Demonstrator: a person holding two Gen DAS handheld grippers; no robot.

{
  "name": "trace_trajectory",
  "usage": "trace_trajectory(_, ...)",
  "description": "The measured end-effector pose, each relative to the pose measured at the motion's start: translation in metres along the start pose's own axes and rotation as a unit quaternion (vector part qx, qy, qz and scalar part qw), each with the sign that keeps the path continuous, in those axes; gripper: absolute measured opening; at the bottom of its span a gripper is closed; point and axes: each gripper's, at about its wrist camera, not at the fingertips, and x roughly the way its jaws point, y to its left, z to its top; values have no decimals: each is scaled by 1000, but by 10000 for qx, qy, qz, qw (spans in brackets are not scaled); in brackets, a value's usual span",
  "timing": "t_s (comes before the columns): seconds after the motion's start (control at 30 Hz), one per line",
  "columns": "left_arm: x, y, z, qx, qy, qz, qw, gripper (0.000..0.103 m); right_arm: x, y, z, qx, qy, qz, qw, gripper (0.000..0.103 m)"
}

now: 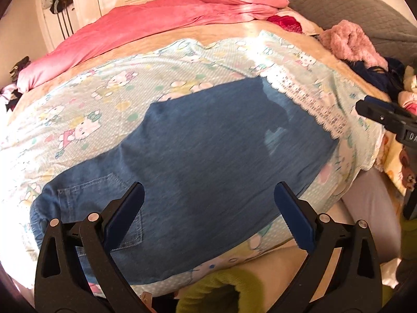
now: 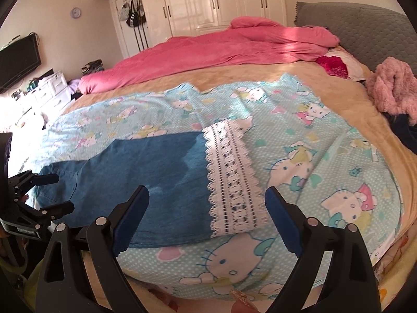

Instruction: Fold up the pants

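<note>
Blue denim pants [image 1: 198, 161] lie flat on a cartoon-cat print sheet [image 1: 86, 109] on the bed, waist and back pocket at the near left, white lace hem [image 1: 310, 104] at the right. My left gripper [image 1: 208, 203] is open and empty, just above the waist end. In the right wrist view the pants [image 2: 146, 172] stretch left to right with the lace hem [image 2: 232, 182] in the middle. My right gripper [image 2: 207, 208] is open and empty above the hem end. The left gripper also shows at that view's left edge [image 2: 39, 195], and the right gripper at the left wrist view's right edge [image 1: 385, 117].
A pink duvet [image 2: 208, 49] lies across the far side of the bed. A fuzzy pink garment [image 2: 393, 88] and dark clothes sit at the right by the grey headboard [image 2: 365, 23]. White wardrobes [image 2: 221, 0] stand behind. The bed's near edge is just below the grippers.
</note>
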Motion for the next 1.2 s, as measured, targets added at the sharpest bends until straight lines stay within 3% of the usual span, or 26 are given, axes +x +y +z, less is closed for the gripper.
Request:
trace_trajectory(0.77,-16,9,51,-181,-479,-78,9987,94,-25,-54,3,539,-405,-576,9961,90)
trace_trajectory(1.2,50,-15,108,221,-128,-296,9992,94,17,-50,-18,637,156,-178,9977,90)
